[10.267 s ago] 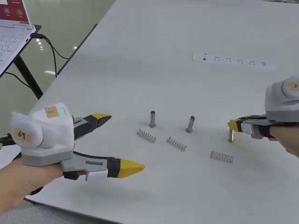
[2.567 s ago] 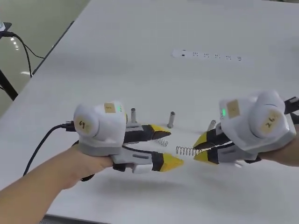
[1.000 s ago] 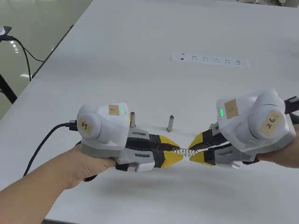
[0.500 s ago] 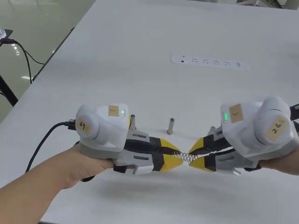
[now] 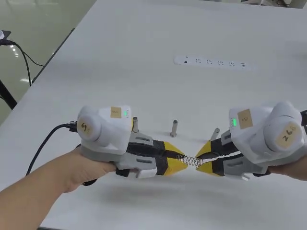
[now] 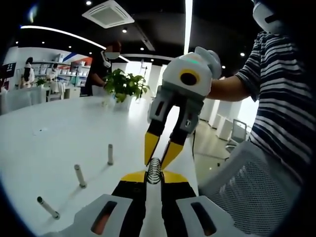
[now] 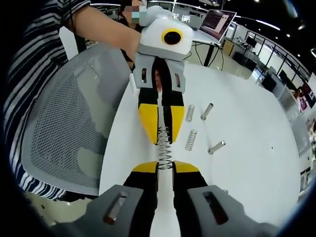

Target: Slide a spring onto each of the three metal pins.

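- Your left gripper (image 5: 184,160) has its yellow-tipped jaws closed on one end of a spring (image 7: 165,147).
- Your right gripper (image 5: 197,161) faces it tip to tip, and its jaws are pinched on the spring's other end.
- The spring runs straight across the short gap between the two sets of tips, held off the table (image 5: 144,57) with its coils slightly spread.
- In the left gripper view, the spring's near end sits right between your own jaw tips, with the right gripper's tips coming down onto the far end.
- The three pins stand upright on the table, on the far side of the grippers and apart from the held spring.
- The left pin (image 5: 135,124) shows just behind the left gripper's body.
- The middle pin (image 5: 174,128) stands in the open, beyond the point where the tips meet.
- The right pin (image 5: 216,133) is partly hidden by the right gripper.
- In the right gripper view, one loose spring (image 7: 190,113) and a second loose spring (image 7: 191,139) lie flat on the table, beside the left gripper's jaws and close to two of the pins.
- A white power strip (image 5: 213,62) lies farther back on the table, well away from the pins.
- A black cable (image 5: 43,146) trails from the back of your left gripper.
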{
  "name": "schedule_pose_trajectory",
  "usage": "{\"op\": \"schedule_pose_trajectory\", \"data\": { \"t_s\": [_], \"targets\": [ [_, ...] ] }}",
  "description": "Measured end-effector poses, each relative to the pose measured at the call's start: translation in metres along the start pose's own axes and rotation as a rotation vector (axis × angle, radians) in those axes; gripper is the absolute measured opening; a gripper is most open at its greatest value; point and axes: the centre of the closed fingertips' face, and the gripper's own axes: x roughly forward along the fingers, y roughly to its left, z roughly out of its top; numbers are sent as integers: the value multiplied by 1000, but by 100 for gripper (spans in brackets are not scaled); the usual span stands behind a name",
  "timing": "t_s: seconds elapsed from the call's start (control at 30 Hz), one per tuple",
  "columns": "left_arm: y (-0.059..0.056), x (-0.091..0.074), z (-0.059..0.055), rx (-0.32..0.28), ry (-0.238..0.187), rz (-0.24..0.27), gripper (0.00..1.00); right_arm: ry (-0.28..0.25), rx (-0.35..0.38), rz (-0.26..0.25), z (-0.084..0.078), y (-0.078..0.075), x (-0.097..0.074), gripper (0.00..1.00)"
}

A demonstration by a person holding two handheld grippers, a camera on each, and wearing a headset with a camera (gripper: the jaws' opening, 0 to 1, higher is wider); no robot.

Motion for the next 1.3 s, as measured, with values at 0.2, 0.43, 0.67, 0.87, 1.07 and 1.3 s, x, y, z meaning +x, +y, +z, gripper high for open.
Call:
{"op": "schedule_pose_trajectory", "data": {
  "t_s": [0.2,0.43,0.67,0.87,1.07,1.3],
  "targets": [
    [-1,0,-5,-2,22,-4,3,7,-107,2,3,1,-3,7],
    [-1,0,-10,13,39,-2,2,-66,-24,18,16,-2,-13,6],
    [3,-2,-5,4,17,14,2,-117,26,13,23,-7,-20,6],
    [1,0,-8,10,26,11,3,-168,53,24,34,-4,-18,6],
    [-1,1,-11,15,35,11,3,-197,60,22,40,-3,-18,6],
    [0,2,-12,19,41,15,3,-235,87,20,47,-3,-18,7]
  ]
}}
